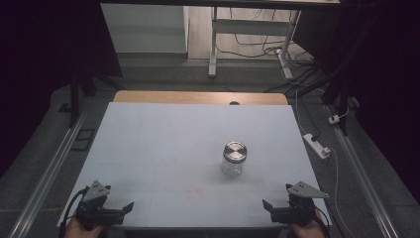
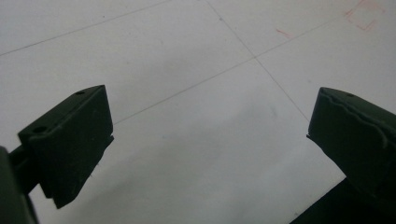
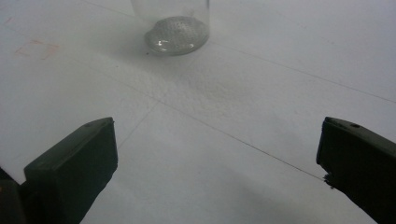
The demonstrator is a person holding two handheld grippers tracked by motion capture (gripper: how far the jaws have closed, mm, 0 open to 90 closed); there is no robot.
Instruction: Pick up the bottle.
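A clear glass jar (image 1: 233,159) with a silver screw lid (image 1: 235,150) stands upright on the white table (image 1: 163,144), right of its middle. My left gripper (image 1: 128,208) rests at the table's front left corner, open, with only bare tabletop between its jaws (image 2: 210,140). At the front right corner sits my right gripper (image 1: 267,207), also open and holding nothing. In the right gripper view the jar's glass base (image 3: 176,32) stands well ahead of the wide-apart jaws, toward the upper left; the gripper (image 3: 217,154) itself is far from it.
A faint red square mark (image 2: 366,14) lies on the tabletop near the front centre. A wooden strip (image 1: 198,97) runs along the table's far edge. Metal rails flank the table, and a power strip (image 1: 317,145) with cables lies on the floor at the right.
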